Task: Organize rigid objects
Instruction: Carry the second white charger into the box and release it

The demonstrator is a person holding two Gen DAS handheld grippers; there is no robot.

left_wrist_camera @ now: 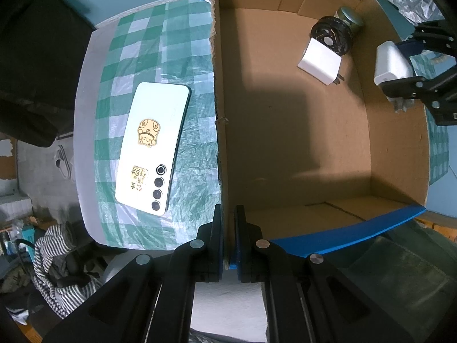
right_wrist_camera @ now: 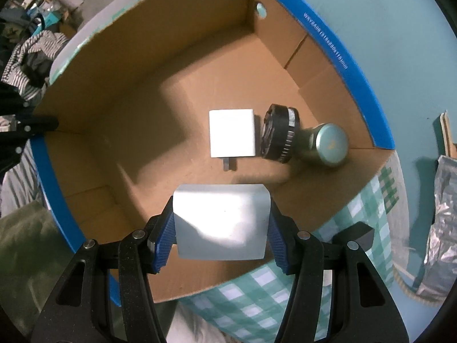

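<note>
A: Cardboard box, open at the top, with blue outer walls: was that the centre of it?

B: It was. It sat on the green-and-white checked cloth, and everything else was placed around or inside it

A: What was in the box?

B: Three things, grouped near one corner of the box floor: a white plug adapter lying flat with its prongs showing, a black round ribbed part touching the adapter's side, and a small metal tin lying on its side just beyond that

A: And the right gripper?

B: Its blue-padded fingers were pressed against both sides of a larger white block, held above the box interior, near the wall closest to that hand. The left wrist view showed the same block over the box rim

A: The left gripper?

B: Nearly closed, with one finger outside the box wall and one inside, so it pinched the cardboard edge at a corner

A: Anything outside the box?

B: A white phone lay back-up on the cloth beside the box, apart from the wall, with gold stickers and a row of camera lenses. A piece of crinkled silver foil lay on the far side of the box
</note>
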